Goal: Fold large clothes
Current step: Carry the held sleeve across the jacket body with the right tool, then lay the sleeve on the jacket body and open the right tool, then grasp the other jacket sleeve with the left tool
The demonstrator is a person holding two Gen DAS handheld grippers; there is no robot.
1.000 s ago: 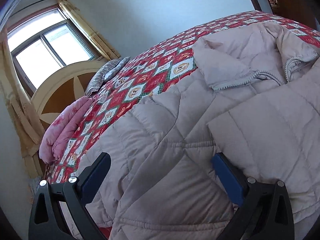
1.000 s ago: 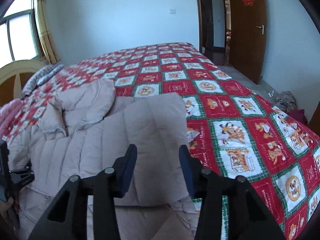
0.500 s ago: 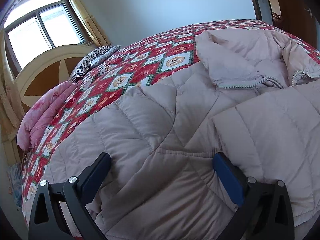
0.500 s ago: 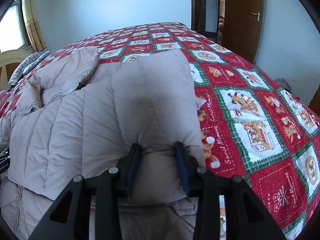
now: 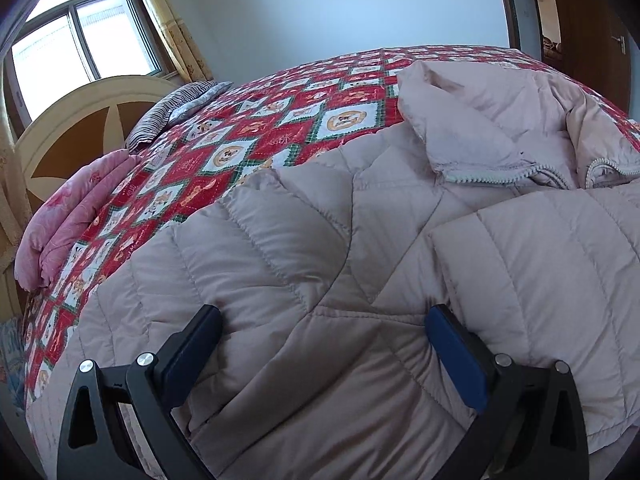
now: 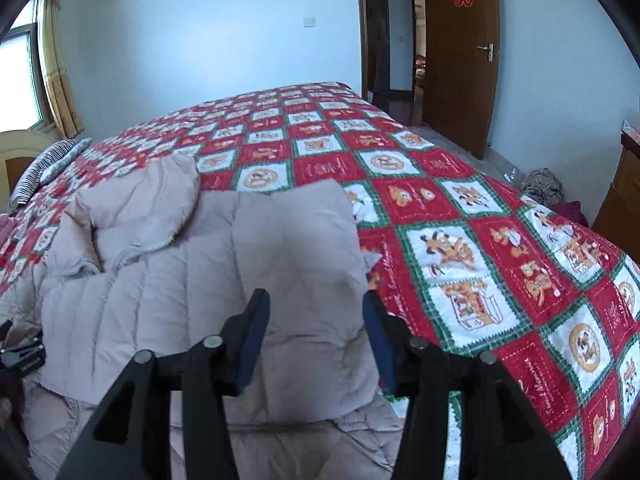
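Left wrist view: your left gripper (image 5: 320, 330) hangs with its jaws spread wide over the beige quilted coat (image 5: 304, 280), the blue pads low against the fabric with nothing pinched between them. The coat lies flat on the red patchwork bedspread (image 5: 256, 136), one panel folded across its front and the collar with its zipper (image 5: 520, 176) beyond. Your right gripper (image 6: 316, 316) is also parted — its fingers straddle the near end of that folded panel (image 6: 296, 248) without clamping it. A pink blanket (image 5: 68, 216) and striped pillow (image 5: 176, 108) sit near the headboard.
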